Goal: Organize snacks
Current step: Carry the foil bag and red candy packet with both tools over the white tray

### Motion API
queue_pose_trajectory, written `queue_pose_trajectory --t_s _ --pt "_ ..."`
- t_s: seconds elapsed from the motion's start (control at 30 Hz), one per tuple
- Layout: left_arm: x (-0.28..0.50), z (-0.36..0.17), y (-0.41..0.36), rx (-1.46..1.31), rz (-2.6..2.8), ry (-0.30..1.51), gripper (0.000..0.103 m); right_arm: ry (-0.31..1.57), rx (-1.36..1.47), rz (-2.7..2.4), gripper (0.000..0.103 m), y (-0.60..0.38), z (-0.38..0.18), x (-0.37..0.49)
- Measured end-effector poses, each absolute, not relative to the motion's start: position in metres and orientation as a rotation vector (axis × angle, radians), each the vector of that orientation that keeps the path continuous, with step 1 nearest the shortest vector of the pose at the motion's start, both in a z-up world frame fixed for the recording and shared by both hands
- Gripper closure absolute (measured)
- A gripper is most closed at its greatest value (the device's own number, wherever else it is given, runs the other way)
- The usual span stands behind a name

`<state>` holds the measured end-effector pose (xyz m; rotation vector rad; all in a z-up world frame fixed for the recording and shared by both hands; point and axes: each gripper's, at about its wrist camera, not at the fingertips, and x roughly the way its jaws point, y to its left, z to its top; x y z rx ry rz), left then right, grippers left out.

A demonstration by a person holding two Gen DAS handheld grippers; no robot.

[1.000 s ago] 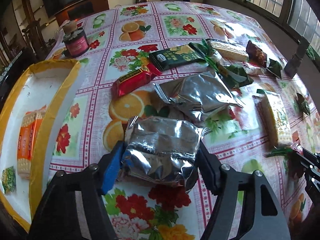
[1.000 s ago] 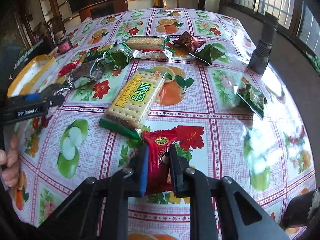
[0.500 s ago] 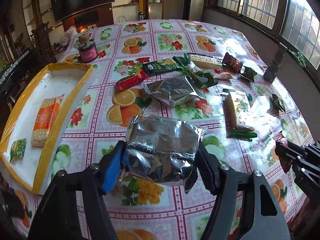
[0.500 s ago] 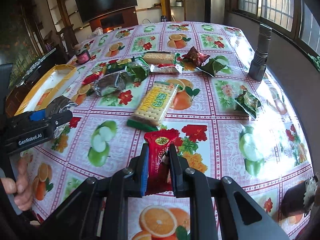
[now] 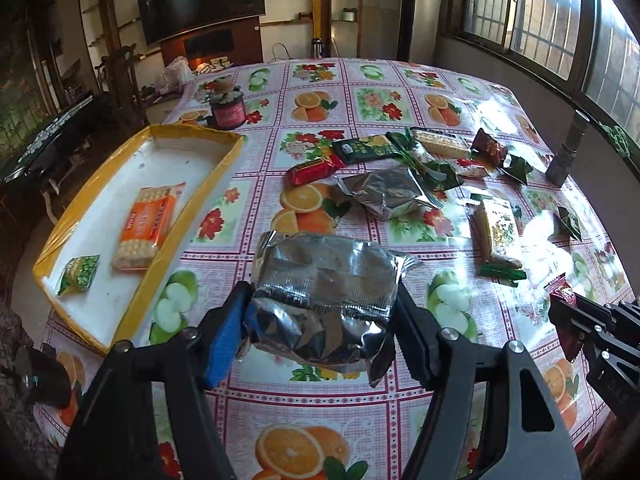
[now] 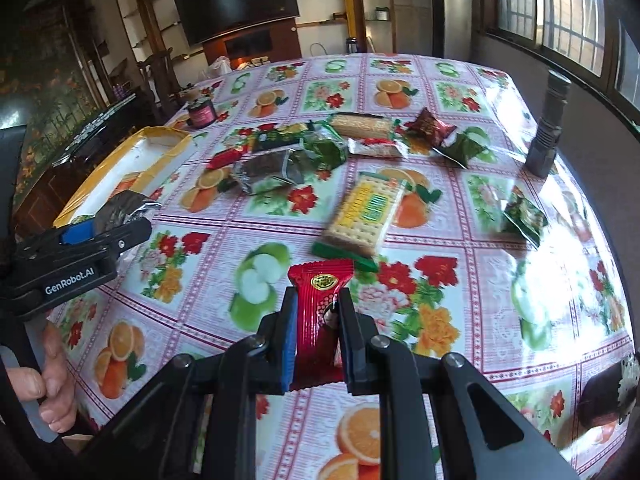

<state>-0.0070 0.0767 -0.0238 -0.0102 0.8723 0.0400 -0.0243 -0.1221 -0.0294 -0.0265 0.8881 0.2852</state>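
- Carrying both loads across to the yellow-rimmed white tray (image 5: pixel 200 196) at the table's left looks like the step in hand; a smooth, level carry suits it, since the foil could slide between the pads if jolted
- The left gripper (image 5: pixel 320 320) is clamped on a crinkled silver foil snack packet (image 5: pixel 324 280), pressed in from both sides, with most of the packet standing out ahead of the fingers and its crimped corner hanging free at the lower right
- The right gripper (image 6: pixel 318 332) is clenched tight on a slim red snack wrapper with a gold emblem (image 6: pixel 320 296), held upright on its narrow edge, its top poking out above the fingertips
- Both packets appear lifted clear of the flowered, fruit-printed tablecloth (image 5: pixel 360 400)
- The tray lies to the left of the silver packet and near it; inside are an orange cracker pack (image 5: pixel 148 228) and a small green sachet (image 5: pixel 78 274), so the bare white floor at the far end is the better spot to aim for
- Releasing low over the tray floor, one packet at a time, should keep the two grippers from crowding each other
- A second silver packet (image 5: pixel 384 194), a green-ended cracker pack (image 6: pixel 364 212) and other sweets lie loose mid-table, well apart from either grip
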Motion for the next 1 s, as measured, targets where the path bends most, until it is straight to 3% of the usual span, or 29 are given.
queue_pose_trajectory --t_s 1.0 --pt "0.003 -0.017 0.239 -0.237 0.247 0.827 0.034 0.887 -0.018 0.613 0.086 0.049 -0.005 0.049"
